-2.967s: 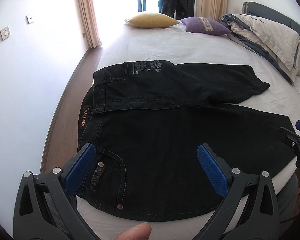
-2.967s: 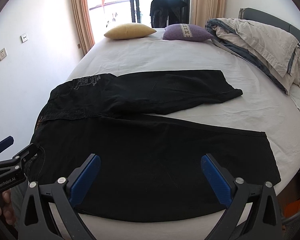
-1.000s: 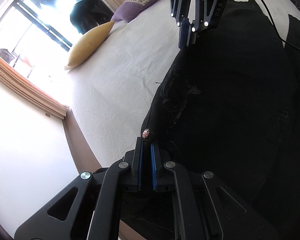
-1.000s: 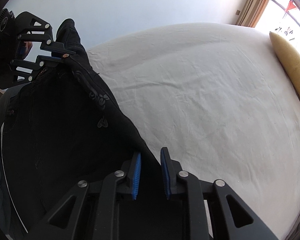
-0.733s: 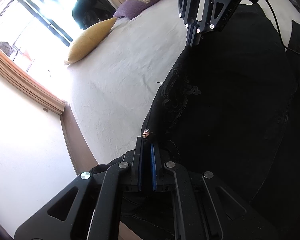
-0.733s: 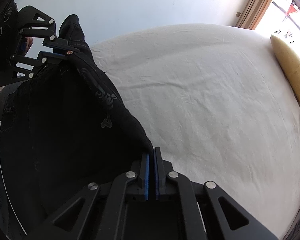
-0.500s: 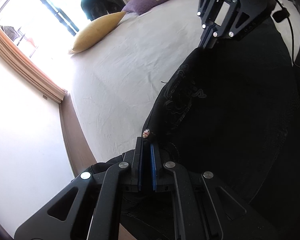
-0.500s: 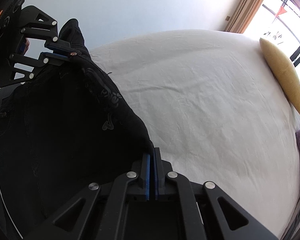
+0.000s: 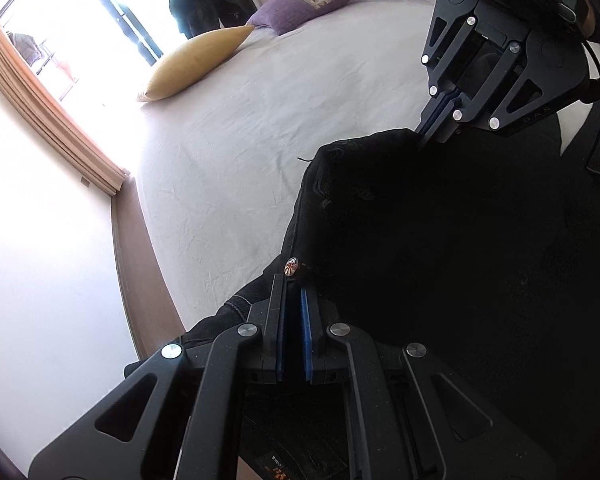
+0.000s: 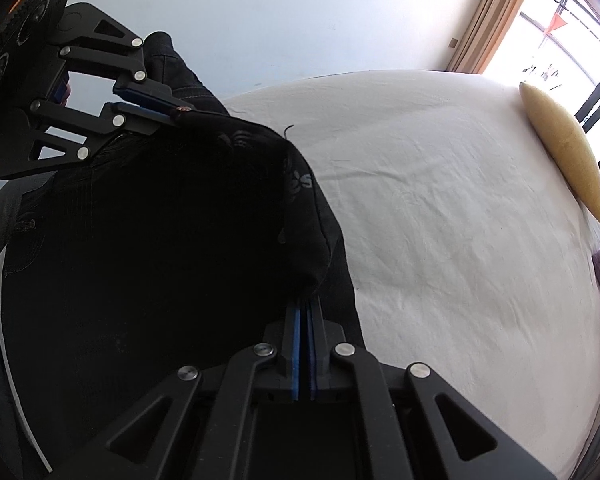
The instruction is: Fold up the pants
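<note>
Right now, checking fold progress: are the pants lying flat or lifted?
Lifted: both tongs, left and right, pinch the black pants, hanging above the bed sheet.

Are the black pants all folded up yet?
Not yet. Both the left hand-held gripper and right hand-held gripper are shut on the pants, holding their top edge up off the bed. No finished fold shows; laying them down and folding is left.

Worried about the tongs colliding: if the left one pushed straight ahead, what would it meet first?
Probably more of the black pants it is clamped on; farther along sits the right tongs, though depth is unclear.
</note>
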`<action>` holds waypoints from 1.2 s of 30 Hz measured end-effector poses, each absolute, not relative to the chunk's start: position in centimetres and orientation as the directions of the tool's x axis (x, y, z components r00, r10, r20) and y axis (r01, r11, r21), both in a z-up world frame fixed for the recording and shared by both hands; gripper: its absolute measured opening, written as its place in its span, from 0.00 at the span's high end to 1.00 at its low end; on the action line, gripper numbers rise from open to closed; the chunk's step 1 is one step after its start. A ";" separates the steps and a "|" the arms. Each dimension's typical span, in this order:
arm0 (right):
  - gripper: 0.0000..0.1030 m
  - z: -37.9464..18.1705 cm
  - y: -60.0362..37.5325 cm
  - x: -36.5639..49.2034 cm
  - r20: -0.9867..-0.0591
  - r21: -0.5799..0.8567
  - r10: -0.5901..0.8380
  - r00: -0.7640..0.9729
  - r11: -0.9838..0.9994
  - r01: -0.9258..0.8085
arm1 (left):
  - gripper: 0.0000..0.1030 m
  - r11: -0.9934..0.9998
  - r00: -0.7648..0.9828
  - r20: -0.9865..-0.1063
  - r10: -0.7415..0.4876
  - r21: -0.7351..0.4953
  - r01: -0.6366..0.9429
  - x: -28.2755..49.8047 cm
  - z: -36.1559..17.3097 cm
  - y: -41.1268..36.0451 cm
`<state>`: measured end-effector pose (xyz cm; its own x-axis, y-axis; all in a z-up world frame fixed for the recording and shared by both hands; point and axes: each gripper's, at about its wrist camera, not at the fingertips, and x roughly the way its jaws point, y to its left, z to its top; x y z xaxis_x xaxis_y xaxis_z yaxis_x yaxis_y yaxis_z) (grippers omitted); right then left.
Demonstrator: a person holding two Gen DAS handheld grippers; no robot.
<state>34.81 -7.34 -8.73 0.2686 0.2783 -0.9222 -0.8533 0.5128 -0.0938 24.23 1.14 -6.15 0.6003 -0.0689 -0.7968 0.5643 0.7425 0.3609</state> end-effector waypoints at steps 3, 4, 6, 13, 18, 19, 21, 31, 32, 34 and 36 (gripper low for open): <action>0.96 -8.6 -6.6 32.2 -0.923 -0.094 0.282 0.264 0.499 -0.861 | 0.95 0.740 0.598 -0.798 -0.077 0.356 0.571 23.3 -6.0 1.0; 0.96 -8.6 -6.7 31.4 -0.923 -0.095 0.281 0.263 0.496 -0.863 | 0.95 0.740 0.595 -0.800 -0.079 0.353 0.572 22.9 -6.0 1.0; 0.96 -8.6 -6.5 30.6 -0.923 -0.095 0.280 0.263 0.496 -0.863 | 0.95 0.742 0.591 -0.802 -0.086 0.344 0.575 22.3 -5.9 0.7; 0.96 -7.5 -7.0 27.6 -0.913 -0.114 0.279 0.297 0.525 -0.843 | 0.95 0.733 0.580 -0.807 -0.114 0.326 0.597 20.4 -5.5 0.3; 0.96 -7.1 -6.7 23.6 -0.905 -0.145 0.273 0.325 0.519 -0.842 | 0.95 0.709 0.567 -0.813 -0.130 0.324 0.627 18.9 -5.7 0.3; 0.96 -7.1 -6.7 23.0 -0.902 -0.158 0.271 0.335 0.515 -0.842 | 0.95 0.701 0.564 -0.815 -0.132 0.325 0.635 18.7 -5.9 0.3; 0.96 -7.0 -6.0 21.3 -0.897 -0.183 0.269 0.352 0.498 -0.848 | 0.95 0.690 0.553 -0.822 -0.133 0.324 0.647 17.8 -6.4 0.2; 0.96 -9.6 -4.4 13.1 -0.887 -0.351 0.173 0.428 0.348 -0.869 | 0.96 0.572 0.522 -0.846 -0.111 0.375 0.730 13.3 -9.9 -0.5; 0.96 -10.1 -4.2 12.3 -0.883 -0.377 0.155 0.443 0.328 -0.866 | 0.96 0.554 0.514 -0.850 -0.112 0.377 0.743 12.8 -10.4 -0.6; 0.96 -10.8 -3.8 10.8 -0.880 -0.399 0.138 0.454 0.303 -0.865 | 0.96 0.511 0.506 -0.856 -0.105 0.390 0.766 12.0 -11.4 -0.8; 0.96 -11.2 -3.3 9.8 -0.876 -0.419 0.128 0.466 0.277 -0.864 | 0.96 0.483 0.499 -0.862 -0.094 0.399 0.780 11.7 -12.2 -0.8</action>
<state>9.82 -3.29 -11.25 0.4658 0.1276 -0.8756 -0.8644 0.2773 -0.4194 11.68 -0.78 -12.18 0.4987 -0.0941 -0.8617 0.7798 0.4828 0.3986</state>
